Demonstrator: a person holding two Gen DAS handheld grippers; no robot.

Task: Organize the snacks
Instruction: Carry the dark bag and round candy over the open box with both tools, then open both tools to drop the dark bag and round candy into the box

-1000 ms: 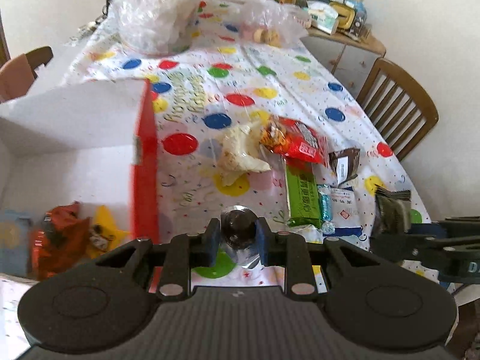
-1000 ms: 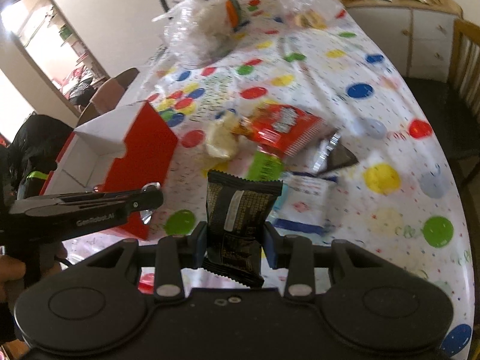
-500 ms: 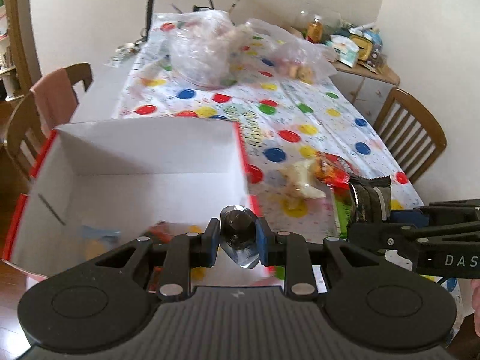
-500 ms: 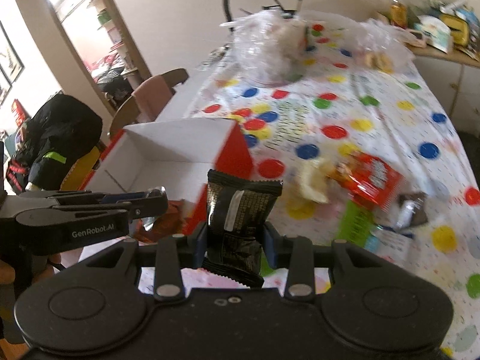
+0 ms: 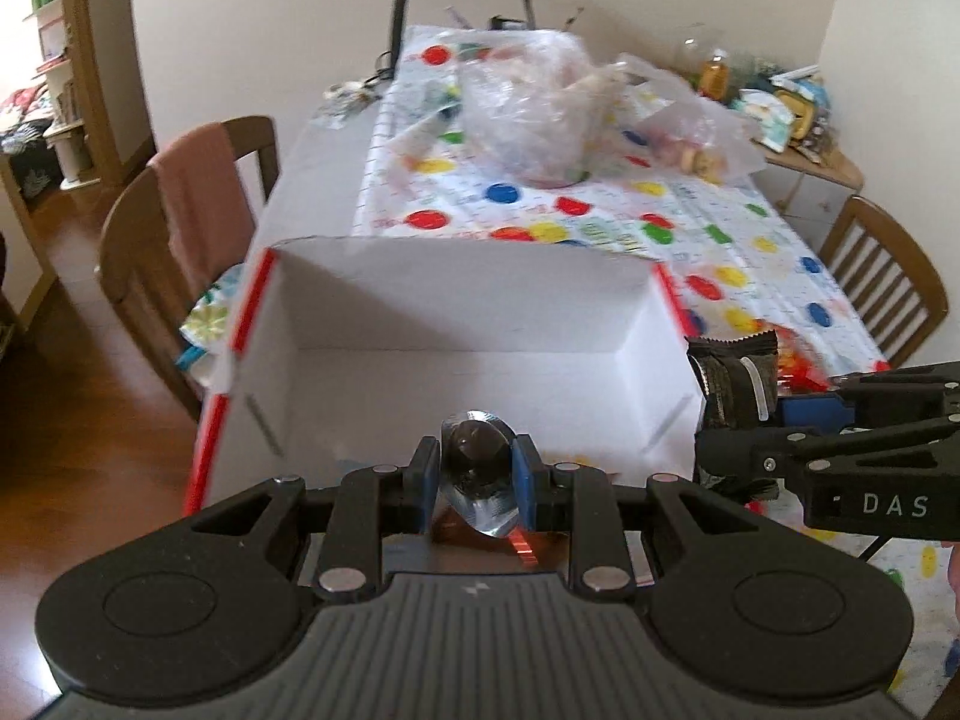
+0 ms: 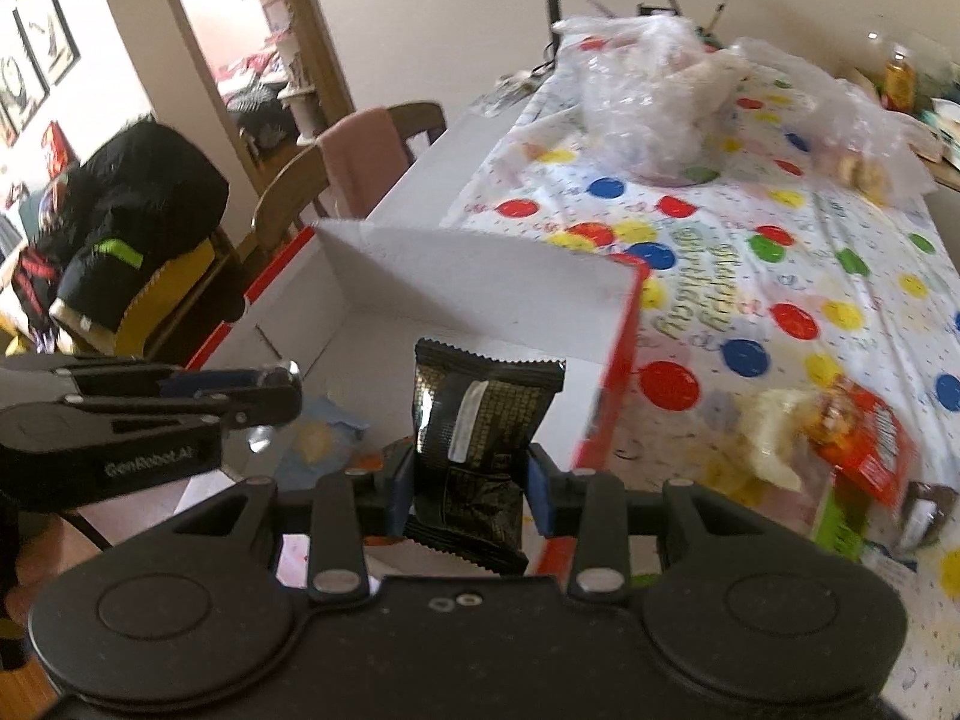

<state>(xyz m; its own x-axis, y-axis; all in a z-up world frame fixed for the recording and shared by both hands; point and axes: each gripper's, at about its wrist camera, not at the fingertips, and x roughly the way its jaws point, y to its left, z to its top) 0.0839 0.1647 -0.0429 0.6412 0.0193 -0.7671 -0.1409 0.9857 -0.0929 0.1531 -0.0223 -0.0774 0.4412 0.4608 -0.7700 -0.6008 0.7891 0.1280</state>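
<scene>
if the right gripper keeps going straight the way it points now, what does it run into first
Probably the far white wall of the box. The right gripper, shut on a black snack packet, points over the open box, and nothing else shows between. Depth is unclear, so it may pass just above the wall's rim.

Right gripper (image 6: 469, 489) clamps black packet (image 6: 480, 420) over box (image 6: 480, 276).

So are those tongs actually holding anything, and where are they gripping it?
Left tongs pinch a small silver-wrapped sweet across its middle. Right tongs clamp a black snack packet at its lower half.
</scene>
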